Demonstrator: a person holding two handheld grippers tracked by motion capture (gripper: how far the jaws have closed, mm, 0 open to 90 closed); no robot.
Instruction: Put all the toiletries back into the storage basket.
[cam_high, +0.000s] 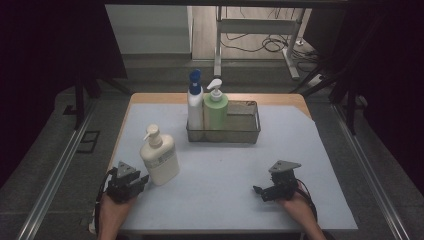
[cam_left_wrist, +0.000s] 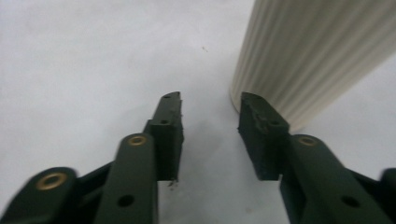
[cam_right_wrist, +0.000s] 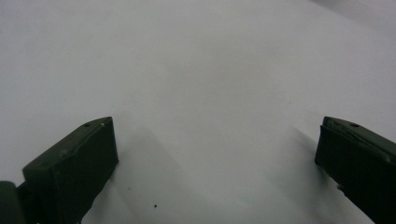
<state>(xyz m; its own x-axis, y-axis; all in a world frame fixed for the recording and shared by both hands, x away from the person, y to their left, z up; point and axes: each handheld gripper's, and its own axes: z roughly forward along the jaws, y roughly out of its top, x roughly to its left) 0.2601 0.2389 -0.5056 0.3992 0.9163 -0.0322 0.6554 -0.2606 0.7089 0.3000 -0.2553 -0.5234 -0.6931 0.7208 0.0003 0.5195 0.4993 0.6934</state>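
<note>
cream pump bottle (cam_high: 159, 157) label unreadable | upper right beside left gripper (cam_left_wrist: 210, 121), jaws released, nothing between | right gripper (cam_right_wrist: 215, 154) released

We see a dim room, most light falling on the counter (cam_high: 320, 150), which has a pale blue-grey sheet (cam_high: 225, 175) over a wooden top (cam_high: 160, 97) showing at the far edge. Dark curtains (cam_high: 50, 45) hang left and right. Metal rails (cam_high: 57, 170) run along both sides on grey floor (cam_high: 30, 150). Beyond the far edge we see a white panel (cam_high: 147, 27) at left, a strip of wood-tone floor (cam_high: 205, 30), and a white desk frame (cam_high: 260, 25) with black cables (cam_high: 272, 45) looped on the floor under it. A dark bar (cam_high: 225, 2) spans the top.
</note>
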